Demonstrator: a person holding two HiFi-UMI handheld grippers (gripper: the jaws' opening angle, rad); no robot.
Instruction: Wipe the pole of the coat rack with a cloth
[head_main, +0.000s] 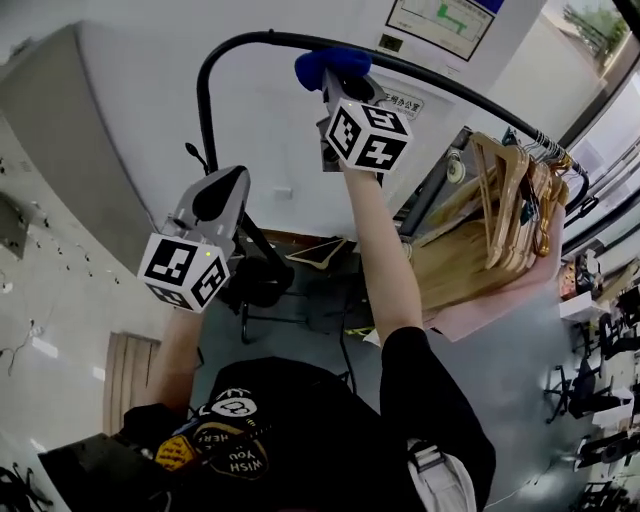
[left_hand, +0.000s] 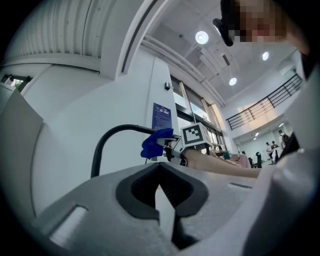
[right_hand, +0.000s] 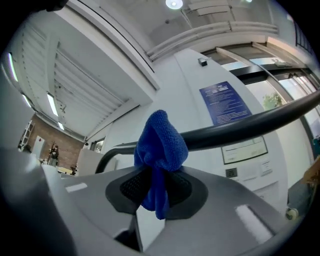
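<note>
The right gripper (right_hand: 154, 189) has its fingers closed on a blue cloth (right_hand: 160, 142). A tail of the cloth hangs below the pads, and the pinched middle is hidden between them. Just beyond the fingertips the bunched top of the cloth presses against the black pole (right_hand: 245, 125) of the coat rack and covers that stretch of it. The left gripper (left_hand: 161, 190) is held lower and to the side, well apart from the pole, its fingertips meeting with nothing between them. Past the right fingers the pole runs out of frame, and its downward bend on the other side is partly lost behind the gripper body. Farther along it hang wooden hangers (head_main: 505, 195), with a blue notice (right_hand: 225, 102) on the wall behind, its print unreadable.
</note>
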